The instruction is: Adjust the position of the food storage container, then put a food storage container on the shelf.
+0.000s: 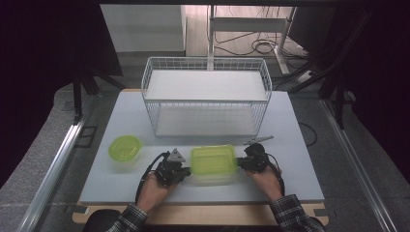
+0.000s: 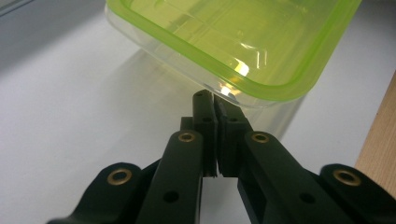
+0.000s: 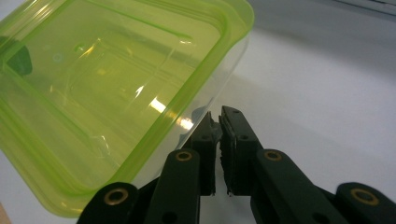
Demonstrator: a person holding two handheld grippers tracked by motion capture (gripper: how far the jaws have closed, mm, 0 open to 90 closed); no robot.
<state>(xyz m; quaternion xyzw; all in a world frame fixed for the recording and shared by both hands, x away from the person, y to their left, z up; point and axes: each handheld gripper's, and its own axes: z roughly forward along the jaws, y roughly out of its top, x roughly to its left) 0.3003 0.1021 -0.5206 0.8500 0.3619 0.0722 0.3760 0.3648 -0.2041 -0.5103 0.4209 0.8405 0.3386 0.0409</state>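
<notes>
The pale grey rectangular worktop [image 1: 121,183] carries a white two-tier wire rack [image 1: 205,96] at its far side, and nearer the person a clear rectangular plastic container with a lime-green lid [image 1: 213,164] at centre front. A smaller round clear container with a lime-green lid [image 1: 125,149] stands well apart to its left. The left hand-held gripper [image 1: 184,170] and right hand-held gripper [image 1: 240,163] flank the rectangular container, each with jaws clenched on nothing, tips against the container's clear side wall below the lid rim.
</notes>
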